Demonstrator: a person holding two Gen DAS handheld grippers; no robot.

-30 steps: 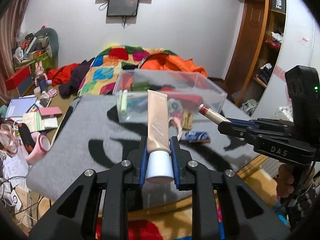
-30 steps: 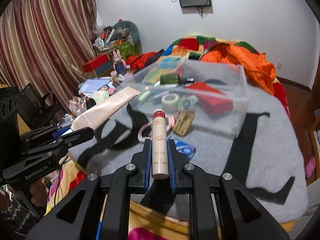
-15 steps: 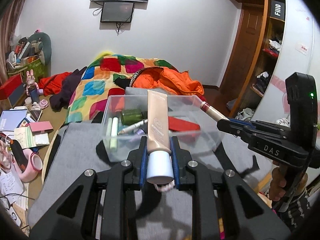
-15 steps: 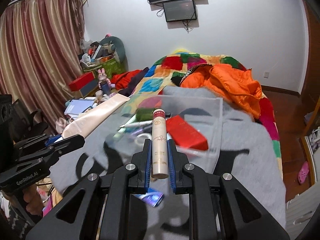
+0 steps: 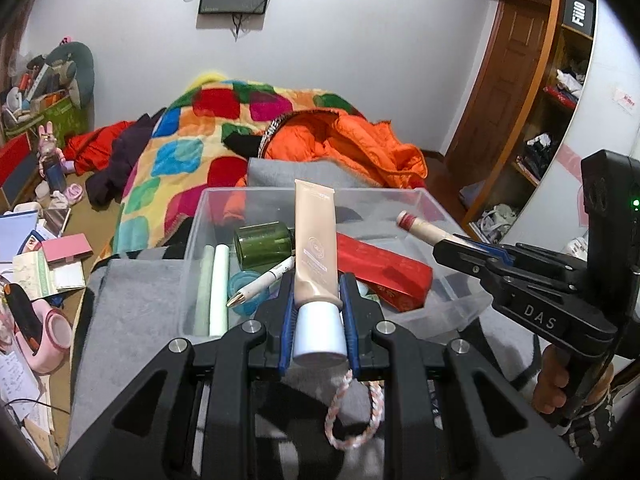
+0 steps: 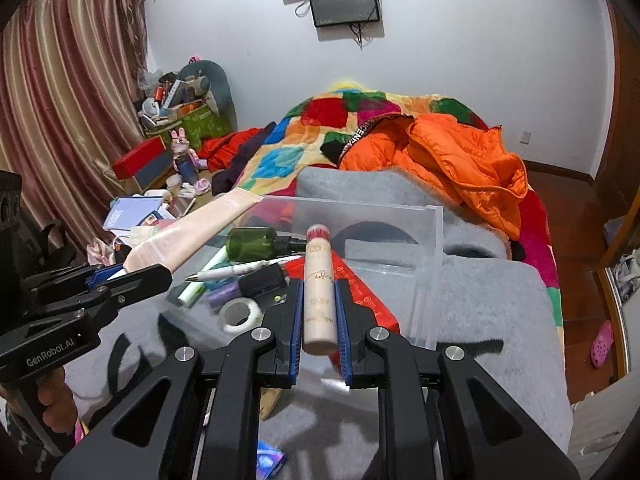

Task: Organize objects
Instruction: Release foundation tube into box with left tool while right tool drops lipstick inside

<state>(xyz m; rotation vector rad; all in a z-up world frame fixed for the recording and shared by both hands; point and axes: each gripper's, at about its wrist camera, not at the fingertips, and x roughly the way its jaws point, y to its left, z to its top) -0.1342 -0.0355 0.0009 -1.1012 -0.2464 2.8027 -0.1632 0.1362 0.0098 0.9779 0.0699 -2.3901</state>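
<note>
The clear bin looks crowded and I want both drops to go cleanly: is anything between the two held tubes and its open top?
No lid or barrier shows over the clear bin. The peach tube in the left gripper hangs over the green bottle and pen; the right gripper's slim tube hangs over the red box.
</note>
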